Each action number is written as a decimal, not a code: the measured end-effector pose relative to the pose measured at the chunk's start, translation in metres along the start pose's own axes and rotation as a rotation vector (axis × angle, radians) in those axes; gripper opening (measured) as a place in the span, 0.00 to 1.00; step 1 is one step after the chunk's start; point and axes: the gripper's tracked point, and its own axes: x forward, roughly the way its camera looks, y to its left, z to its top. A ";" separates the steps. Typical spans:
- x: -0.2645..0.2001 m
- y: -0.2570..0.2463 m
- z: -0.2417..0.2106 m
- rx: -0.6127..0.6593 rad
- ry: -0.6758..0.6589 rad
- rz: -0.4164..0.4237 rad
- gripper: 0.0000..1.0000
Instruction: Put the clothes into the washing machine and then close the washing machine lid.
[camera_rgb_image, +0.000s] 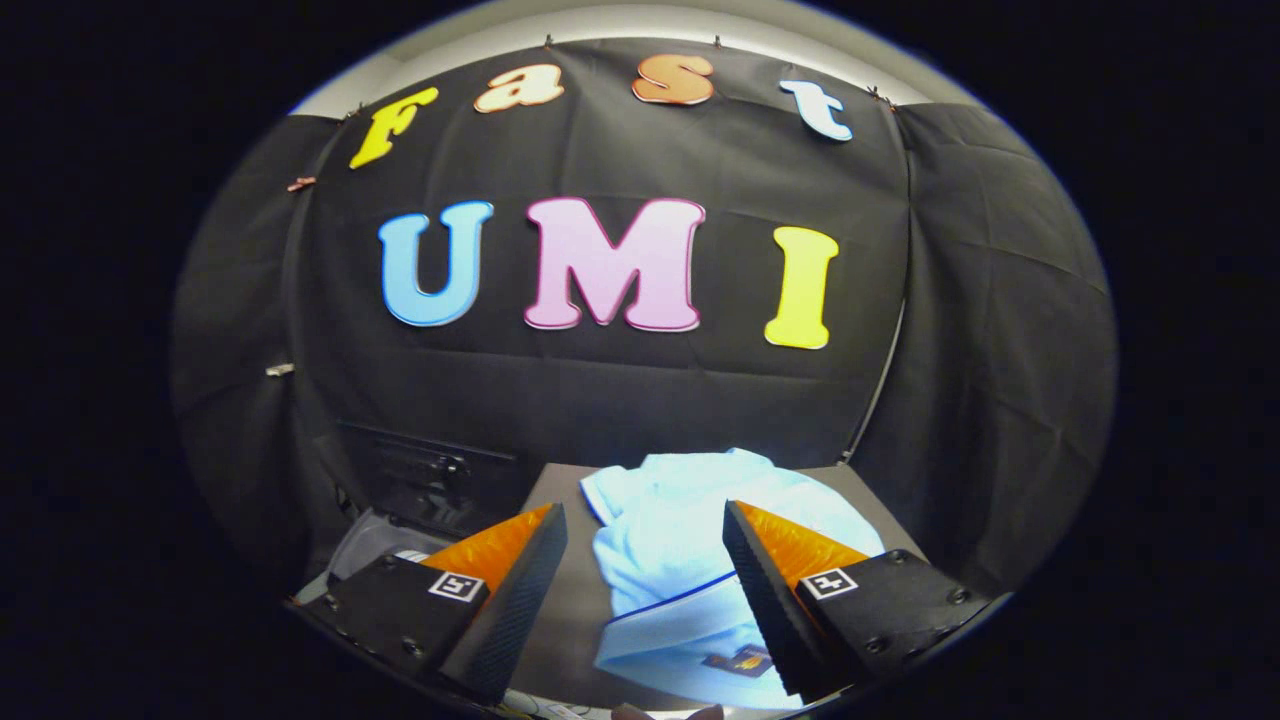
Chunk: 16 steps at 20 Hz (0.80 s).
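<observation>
A light blue garment (690, 530) lies crumpled on a grey table top (560, 580), with a white band edged in a dark line and a small printed patch near its front. My gripper (645, 530) is open, its two fingers spread wide above the cloth. The garment sits between and just ahead of the fingers, nearer the right finger (760, 580), which covers part of it. Neither finger touches it as far as I can tell. To the left, beyond the left finger (520, 580), a dark machine (425, 480) stands low against the wall.
Black cloth walls close the booth behind and on both sides. The table's left edge drops off beside the left finger, where a pale grey surface (375, 545) shows below the dark machine. The table's back edge meets the wall just beyond the garment.
</observation>
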 end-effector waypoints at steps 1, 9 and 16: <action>0.010 -0.006 -0.001 -0.006 0.022 -0.011 0.99; 0.045 -0.059 -0.039 -0.082 0.168 -0.133 0.99; 0.050 -0.061 -0.075 0.051 0.251 -0.065 0.89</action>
